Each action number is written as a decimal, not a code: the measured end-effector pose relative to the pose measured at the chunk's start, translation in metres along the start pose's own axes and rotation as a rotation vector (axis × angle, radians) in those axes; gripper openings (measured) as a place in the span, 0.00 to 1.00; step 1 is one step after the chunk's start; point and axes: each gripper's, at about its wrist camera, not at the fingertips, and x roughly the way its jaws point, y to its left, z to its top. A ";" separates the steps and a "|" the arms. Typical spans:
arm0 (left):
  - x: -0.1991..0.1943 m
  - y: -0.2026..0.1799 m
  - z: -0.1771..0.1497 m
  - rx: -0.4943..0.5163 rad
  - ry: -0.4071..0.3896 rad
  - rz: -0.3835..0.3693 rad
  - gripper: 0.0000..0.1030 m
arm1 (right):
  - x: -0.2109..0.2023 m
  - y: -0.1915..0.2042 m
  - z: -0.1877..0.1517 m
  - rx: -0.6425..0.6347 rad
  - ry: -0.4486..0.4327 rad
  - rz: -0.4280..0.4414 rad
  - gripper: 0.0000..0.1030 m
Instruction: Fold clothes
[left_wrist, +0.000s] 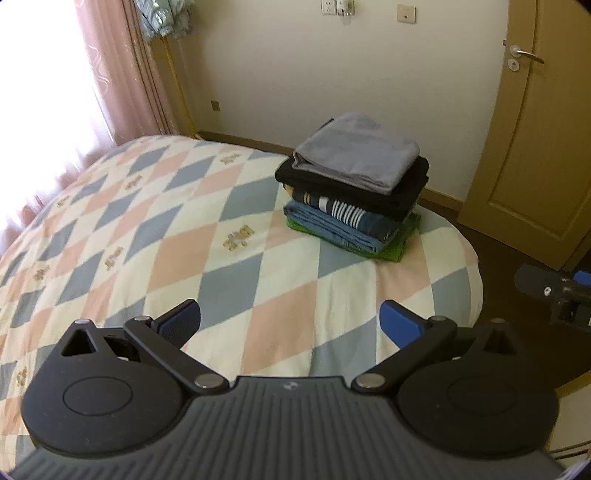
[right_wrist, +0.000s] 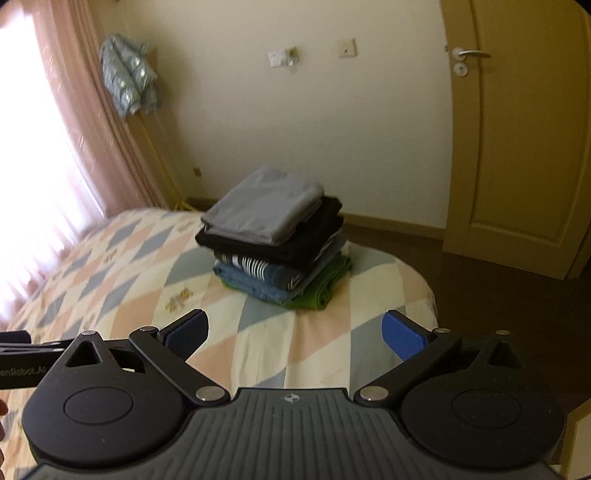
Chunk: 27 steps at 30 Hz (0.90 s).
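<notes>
A stack of folded clothes (left_wrist: 351, 188) sits near the far corner of the bed (left_wrist: 147, 229). A grey garment (left_wrist: 358, 151) is on top, then black, striped, blue and green (left_wrist: 395, 247) pieces. It also shows in the right wrist view (right_wrist: 273, 240). My left gripper (left_wrist: 290, 325) is open and empty, held above the bedspread well short of the stack. My right gripper (right_wrist: 295, 336) is open and empty, also short of the stack. The right gripper's body shows at the left wrist view's right edge (left_wrist: 557, 295).
The bed has a diamond-patterned cover (right_wrist: 129, 280). Pink curtains (left_wrist: 122, 74) and a bright window are to the left. A wooden door (left_wrist: 535, 129) stands at the right, past dark floor (right_wrist: 498, 295). A patterned cloth (right_wrist: 127, 77) hangs by the curtain.
</notes>
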 end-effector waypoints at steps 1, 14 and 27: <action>0.003 0.000 -0.001 -0.001 0.008 -0.003 0.99 | 0.002 0.001 -0.002 -0.006 0.008 -0.002 1.00; 0.036 -0.002 0.006 0.015 0.075 -0.038 0.99 | 0.030 0.011 -0.011 -0.017 0.100 -0.017 1.00; 0.065 0.002 0.029 0.031 0.099 -0.048 0.99 | 0.066 0.022 0.003 -0.014 0.156 -0.054 1.00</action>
